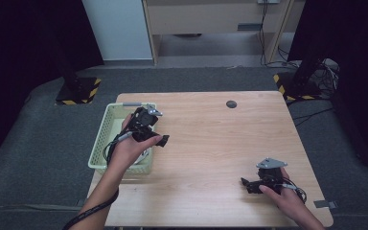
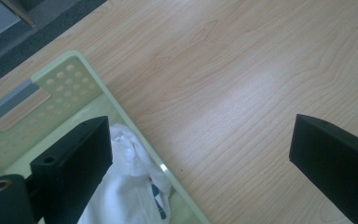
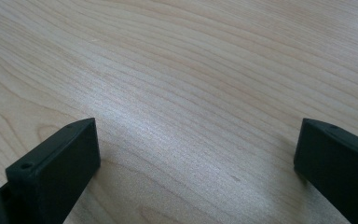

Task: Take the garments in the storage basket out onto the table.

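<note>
Cloth (image 2: 121, 186): white fabric with a small blue and red mark, lying bunched in the basket (image 2: 70, 79), lower left of the left gripper view; in the high view a sliver of white shows at the basket's near end (image 1: 143, 158), left of centre. My judgement: light, soft, limp, no stiffness to speak of; it will drape and stretch out when lifted and may drag on the basket wall. Not fragile, not slippery against the pads. Best hold, I think, is a raised fold near the top of the heap, pinched deep enough to catch more than one layer, and kept clear of the perforated wall so a jaw does not snag a hole. The basket is pale green plastic with a perforated rim, sitting at the left edge of the table (image 1: 211, 143); being light, I expect it could shift if the cloth catches. Left gripper (image 1: 159, 140) hangs over the basket's right rim, jaws spread wide, nothing between them; one jaw is above the cloth, the other above bare wood. Right gripper (image 1: 247, 184) sits low over the table at lower right of the high view, well apart from the basket, jaws likewise wide and empty, bare wood grain beneath. A small dark disc (image 1: 231, 104) is set in the tabletop toward the far edge.
</note>
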Motion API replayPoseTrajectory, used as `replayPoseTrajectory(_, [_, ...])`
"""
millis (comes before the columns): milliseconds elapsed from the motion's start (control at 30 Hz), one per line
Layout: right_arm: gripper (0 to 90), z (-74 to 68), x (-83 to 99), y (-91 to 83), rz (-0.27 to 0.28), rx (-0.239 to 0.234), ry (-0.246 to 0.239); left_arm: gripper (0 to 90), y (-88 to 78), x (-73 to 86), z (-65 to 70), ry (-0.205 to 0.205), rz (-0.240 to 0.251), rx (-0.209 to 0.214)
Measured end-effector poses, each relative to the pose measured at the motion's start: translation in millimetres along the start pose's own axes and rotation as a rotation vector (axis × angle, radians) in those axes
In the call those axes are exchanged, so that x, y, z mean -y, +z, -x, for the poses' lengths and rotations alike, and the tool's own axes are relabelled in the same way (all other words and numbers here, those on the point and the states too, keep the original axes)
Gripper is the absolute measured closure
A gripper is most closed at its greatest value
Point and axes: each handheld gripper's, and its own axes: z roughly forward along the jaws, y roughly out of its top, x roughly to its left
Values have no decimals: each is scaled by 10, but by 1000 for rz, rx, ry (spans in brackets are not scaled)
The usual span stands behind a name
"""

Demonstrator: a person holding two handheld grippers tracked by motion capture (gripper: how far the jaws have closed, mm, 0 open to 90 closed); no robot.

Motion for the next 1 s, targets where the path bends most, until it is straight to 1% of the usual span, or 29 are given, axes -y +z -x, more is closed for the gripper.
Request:
replayPoseTrajectory(300, [6, 0, 0, 0, 0, 0, 0, 58, 34, 88, -151, -27, -13, -21])
replayPoseTrajectory(433, [6, 0, 0, 0, 0, 0, -1, 61, 42, 123, -220, -32, -23, -35])
replayPoseTrajectory(833, [6, -1, 0, -1, 0, 0, 0, 56, -4, 215, -381, -57, -23, -50])
replayPoseTrajectory(933, [6, -1, 0, -1, -1, 1, -1, 57, 5, 251, -435, -62, -25, -63])
replayPoseTrajectory(1000, [6, -1, 0, -1, -1, 0, -1, 58, 32, 284, -488, -75, -27, -71])
